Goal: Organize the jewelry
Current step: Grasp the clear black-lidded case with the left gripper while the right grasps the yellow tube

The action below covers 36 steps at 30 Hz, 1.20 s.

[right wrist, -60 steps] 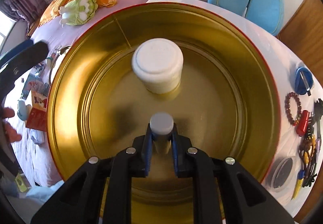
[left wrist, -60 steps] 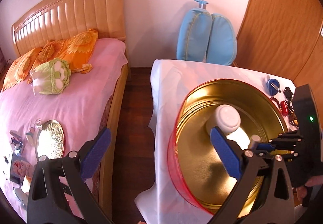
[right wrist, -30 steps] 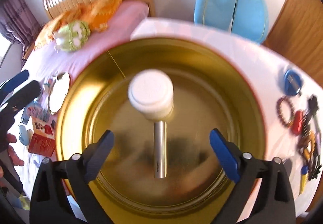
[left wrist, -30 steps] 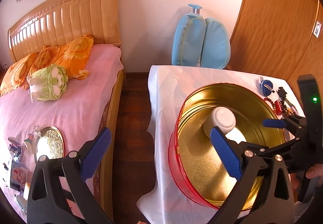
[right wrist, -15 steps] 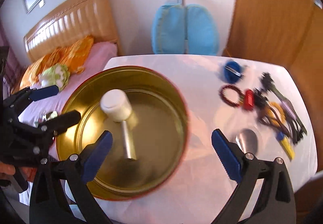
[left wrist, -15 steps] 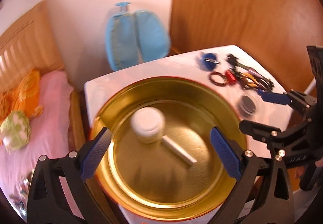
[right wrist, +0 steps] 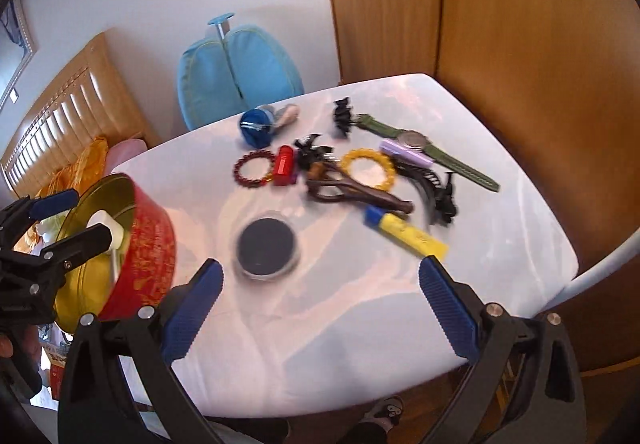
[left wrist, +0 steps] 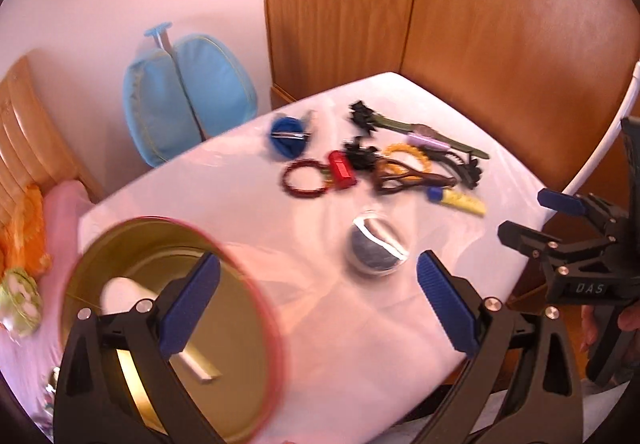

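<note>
Right wrist view: my right tool (right wrist: 320,304) gapes empty above the surface (right wrist: 360,304); jewelry (right wrist: 360,164) lies ahead, tin (right wrist: 148,244) to its left. Left tool (left wrist: 316,308) likewise gapes, empty.

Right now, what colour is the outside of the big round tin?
Red with a gold pattern; the tin shows it best in the right wrist view.

Shiny gold metal inside the round tin (left wrist: 244,324), glossy red printed outside (right wrist: 146,256). Smooth white cloth over the desk (right wrist: 360,324). Matt black plastic tongs with ribbed blue pads (right wrist: 448,314). Glossy beads on the red bracelet (right wrist: 253,168) and yellow bracelet (right wrist: 368,163). Matt green rubbery watch strap (right wrist: 460,160). Polished wood wardrobe (left wrist: 500,24). Soft blue fabric bag (right wrist: 240,68).
</note>
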Motion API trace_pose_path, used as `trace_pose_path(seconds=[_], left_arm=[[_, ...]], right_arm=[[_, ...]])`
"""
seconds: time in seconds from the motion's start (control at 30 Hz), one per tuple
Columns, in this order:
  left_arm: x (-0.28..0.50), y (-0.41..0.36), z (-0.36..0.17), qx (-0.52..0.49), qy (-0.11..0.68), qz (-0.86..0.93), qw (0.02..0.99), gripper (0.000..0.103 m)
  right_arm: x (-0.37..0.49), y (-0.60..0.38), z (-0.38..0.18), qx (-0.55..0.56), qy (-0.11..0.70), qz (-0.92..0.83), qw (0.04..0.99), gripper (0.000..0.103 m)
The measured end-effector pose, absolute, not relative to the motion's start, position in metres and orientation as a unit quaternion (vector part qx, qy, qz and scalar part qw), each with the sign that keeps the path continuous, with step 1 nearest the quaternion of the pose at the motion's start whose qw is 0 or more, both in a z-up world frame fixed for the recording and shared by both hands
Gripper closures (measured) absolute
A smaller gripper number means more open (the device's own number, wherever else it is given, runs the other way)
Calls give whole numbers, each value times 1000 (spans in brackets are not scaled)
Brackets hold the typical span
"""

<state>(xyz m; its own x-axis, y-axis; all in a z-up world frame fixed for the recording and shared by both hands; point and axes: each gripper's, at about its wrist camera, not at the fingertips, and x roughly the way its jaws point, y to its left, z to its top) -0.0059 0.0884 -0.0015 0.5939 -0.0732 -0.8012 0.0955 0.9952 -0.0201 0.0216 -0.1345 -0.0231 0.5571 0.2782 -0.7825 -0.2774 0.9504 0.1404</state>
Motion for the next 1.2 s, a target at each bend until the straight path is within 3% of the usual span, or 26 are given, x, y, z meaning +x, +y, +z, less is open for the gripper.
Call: trace_pose_path(seconds=[0.33,0.8,1.0,1.03,1.1,1.2], left_arm=[[30,25,-18,-70,490,24,869,7],[86,32,-128,-62,560,42,825,7],[92,25,-147,-11,561,23,827,7],[90,25,-146,-13,554,16,832,9],[88,27,-145,-16,548,7,837,29],[89,31,-146,-18,552,-4,833,29]], right_arm=[[64,-239,-38,-22,473,197,859,4],[100,-218,-79,-63,531,198,822,4],[111,-205,-92,-50,547,210,809,4],[112,-201,-93,-55,546,214,808,4],[114,-193,-93,-63,544,223,806,4],[116,-180,-99,-80,545,238,800,4]])
